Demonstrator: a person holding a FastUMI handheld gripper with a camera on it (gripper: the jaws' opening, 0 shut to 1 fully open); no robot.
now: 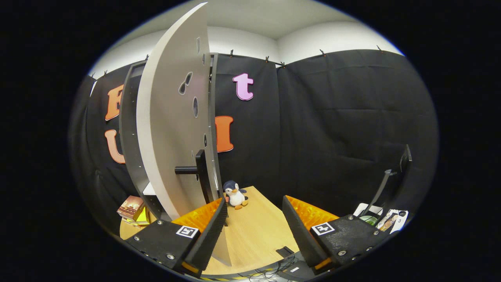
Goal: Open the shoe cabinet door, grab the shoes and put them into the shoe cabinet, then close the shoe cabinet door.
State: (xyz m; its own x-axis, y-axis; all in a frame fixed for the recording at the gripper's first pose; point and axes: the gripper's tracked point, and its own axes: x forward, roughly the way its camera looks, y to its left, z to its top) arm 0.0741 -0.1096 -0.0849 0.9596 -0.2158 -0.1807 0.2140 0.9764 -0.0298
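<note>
Up close, the shoe cabinet door (168, 129) stands swung open, its pale panel edge-on toward the camera and reaching down to the tabletop (254, 231). Behind the door the dark frame of the shoe cabinet (127, 129) shows, with a pale shelf visible low inside it. A black handle (193, 169) sticks out from the lower part of the door, just above the left finger. The gripper (254, 227) has its fingers (211, 231) spread wide apart and holding nothing; the left one sits right at the door's lower edge, though whether it touches the panel cannot be told, and the right one is well clear of it over the bare wood. Beyond the fingers, near the foot of the door, a small plush penguin (235, 194) stands upright on the tabletop. To the left of the cabinet, some small boxes (134, 210) lie stacked on the wood. Off to the right stands a dark stand (387, 184) with papers (391, 218) at its base
</note>
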